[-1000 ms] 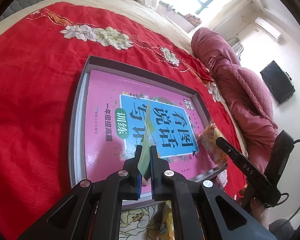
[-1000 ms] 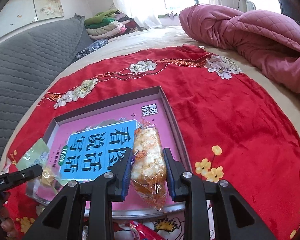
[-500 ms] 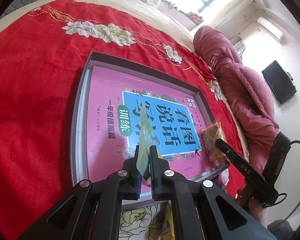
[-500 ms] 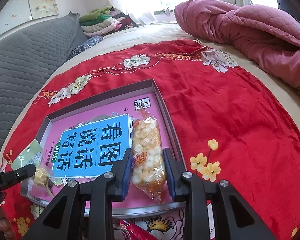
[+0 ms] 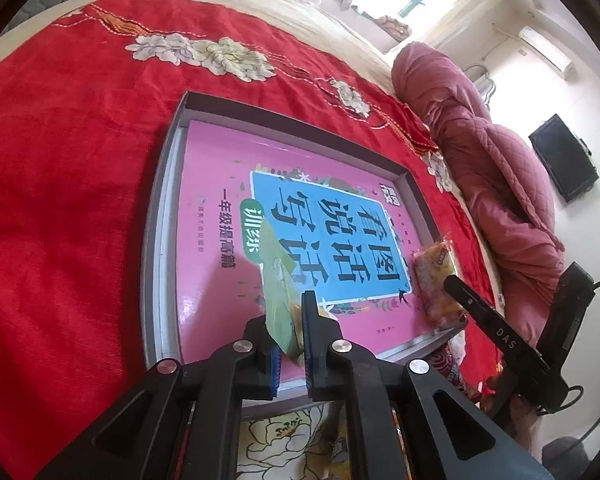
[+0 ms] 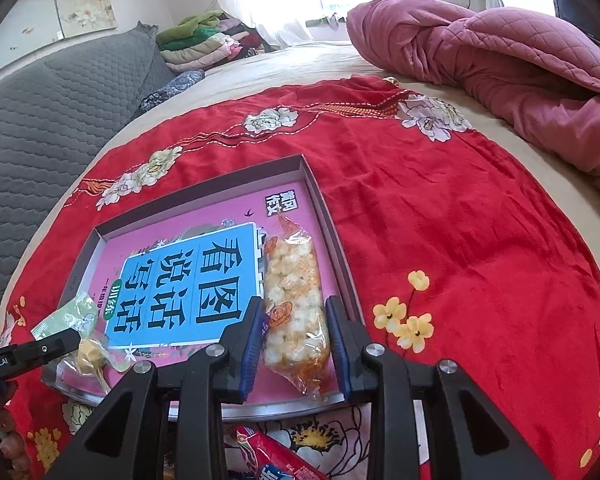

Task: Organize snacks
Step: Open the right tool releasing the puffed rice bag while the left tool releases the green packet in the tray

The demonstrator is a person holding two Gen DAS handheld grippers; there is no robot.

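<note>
Farthest left, a grey quilted headboard [image 6: 40, 120] borders the bed, which is spread with a red flowered blanket [image 5: 60, 208]. On the blanket lies a shallow grey box [image 5: 158, 216] with a pink book [image 5: 216, 248] flat inside it, the book's blue title panel facing up.

At the box's near left corner the left tool [image 5: 290, 336] is clenched on a green snack packet [image 5: 278, 276]. Its jaws stand almost together, with the packet's lower end pinched between them. The packet slants up and away over the book's cover; in the right wrist view its clear lower end, with a yellowish piece inside, hangs over the box's near left corner.

Further right, along the book's right edge and just inside the box's right wall, a clear packet of puffed rice cakes [image 6: 296, 304] lies lengthwise on the pink cover. The right tool [image 6: 294, 340] is closed on the near half of this packet, its blue-edged pads pressing each long side.

Below the box's near rim a red snack wrapper [image 6: 272, 460] shows between the tool's arms. At the far right, a pink quilt [image 6: 500, 64] is bunched up on the bed.
</note>
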